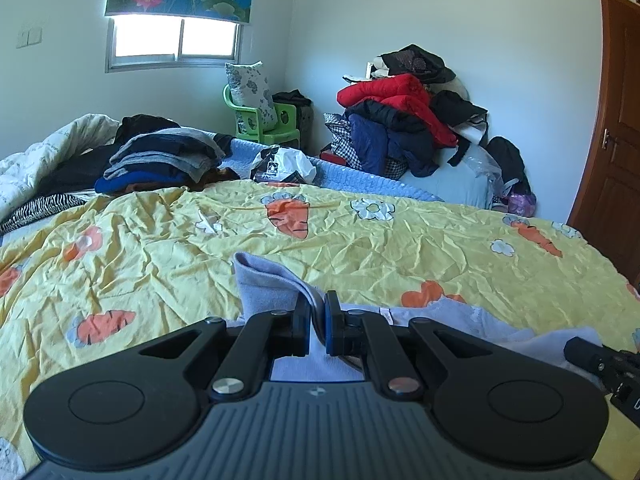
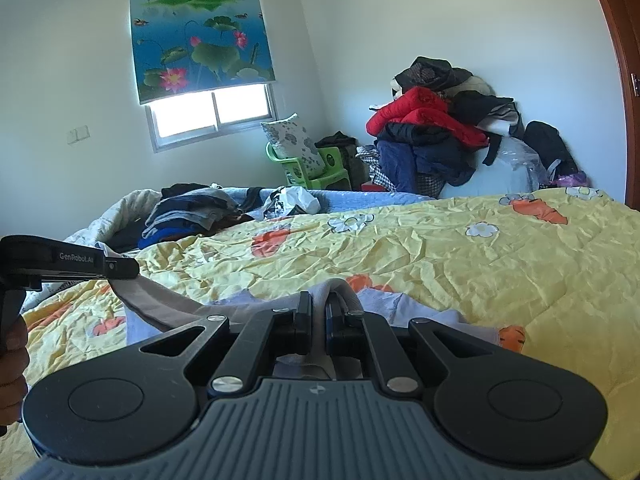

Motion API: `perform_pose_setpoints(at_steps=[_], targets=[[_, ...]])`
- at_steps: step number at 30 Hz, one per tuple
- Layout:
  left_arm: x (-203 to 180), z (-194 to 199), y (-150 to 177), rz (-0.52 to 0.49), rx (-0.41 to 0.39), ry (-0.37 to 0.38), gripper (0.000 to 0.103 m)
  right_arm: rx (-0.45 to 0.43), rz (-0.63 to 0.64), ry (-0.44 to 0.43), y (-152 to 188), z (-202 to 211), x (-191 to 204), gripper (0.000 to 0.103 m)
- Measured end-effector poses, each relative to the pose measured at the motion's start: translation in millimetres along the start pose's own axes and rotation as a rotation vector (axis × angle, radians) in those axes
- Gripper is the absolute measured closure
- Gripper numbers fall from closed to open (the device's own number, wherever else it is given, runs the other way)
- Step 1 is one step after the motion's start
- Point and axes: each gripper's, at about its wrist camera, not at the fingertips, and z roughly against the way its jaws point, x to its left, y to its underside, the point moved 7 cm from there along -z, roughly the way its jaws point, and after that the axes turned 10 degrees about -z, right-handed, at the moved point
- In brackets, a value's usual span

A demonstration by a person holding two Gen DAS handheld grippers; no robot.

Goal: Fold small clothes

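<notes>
A small light blue-grey garment (image 1: 264,288) lies on the yellow carrot-print bedspread (image 1: 360,248). My left gripper (image 1: 317,312) is shut on one edge of it, and a fold of the cloth sticks up past the fingertips. In the right wrist view the same garment (image 2: 400,308) stretches between both grippers just above the bed. My right gripper (image 2: 318,312) is shut on another bunched edge. The left gripper (image 2: 120,270) shows there at the left, held by a hand (image 2: 14,360), with cloth hanging from its tip. The right gripper's tip (image 1: 576,350) enters the left wrist view at the lower right.
A stack of folded dark clothes (image 1: 164,156) and a plastic bag (image 1: 284,164) lie at the bed's far side. Behind stand a green chair (image 1: 272,124) with a pillow and a heap of jackets (image 1: 408,120). A brown door (image 1: 616,128) is at the right.
</notes>
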Motion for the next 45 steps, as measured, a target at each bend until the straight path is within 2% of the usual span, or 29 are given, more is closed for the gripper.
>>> perform_pose_setpoints(at_steps=[8,21,23,25,28,31,32,34,36,37,39,41,42,44,45], targets=[[2.1,-41.9,-3.6,-0.004,0.028,-0.028,0.096,0.022,0.015,0.013,-9.8,-38.2,-6.2,0.093],[5.9,-124.4,14.2,-0.013,0.145,-0.068,0.096,0.165,-0.1,0.028,5.3,-118.9,-38.8,0.091],[7.4,-135.3,18.1,-0.004,0.173,-0.072,0.096,0.191,-0.155,0.022,5.8,-131.4,-47.6,0.083],[9.7,-143.7,20.2,0.004,0.192,-0.071,0.096,0.21,-0.211,0.023,3.6,-143.5,-58.5,0.063],[13.3,-151.3,21.1,-0.001,0.206,-0.083,0.096,0.169,-0.273,0.073,-8.4,-148.1,-77.7,0.062],[16.5,-158.1,21.4,0.004,0.219,-0.081,0.096,0.053,-0.29,0.098,-24.4,-127.5,-85.5,0.063],[17.3,-161.0,21.6,0.007,0.225,-0.083,0.096,0.032,-0.276,0.084,-26.9,-119.7,-83.2,0.063],[18.1,-166.9,20.7,0.013,0.234,-0.085,0.096,0.055,-0.199,-0.013,-25.1,-109.1,-65.6,0.063],[18.2,-171.7,18.4,0.013,0.237,-0.094,0.096,0.159,-0.102,-0.152,-11.8,-107.2,-40.1,0.062],[18.0,-173.1,16.9,0.01,0.235,-0.098,0.096,0.252,-0.041,-0.235,1.0,-110.0,-24.0,0.059],[18.2,-176.3,14.1,0.009,0.238,-0.106,0.095,0.366,0.063,-0.288,22.5,-119.9,-4.2,0.061],[20.7,-178.3,11.3,0.014,0.245,-0.11,0.095,0.426,0.149,-0.216,38.1,-143.7,0.8,0.061],[23.3,-178.2,9.2,0.015,0.245,-0.117,0.095,0.429,0.158,-0.171,37.4,-156.2,-3.6,0.059],[32.2,-175.5,3.9,0.019,0.239,-0.137,0.094,0.394,0.121,-0.049,29.7,-180.7,-25.5,0.059],[39.0,-173.0,1.1,0.025,0.232,-0.149,0.094,0.352,0.098,0.044,21.0,-190.7,-42.7,0.058]])
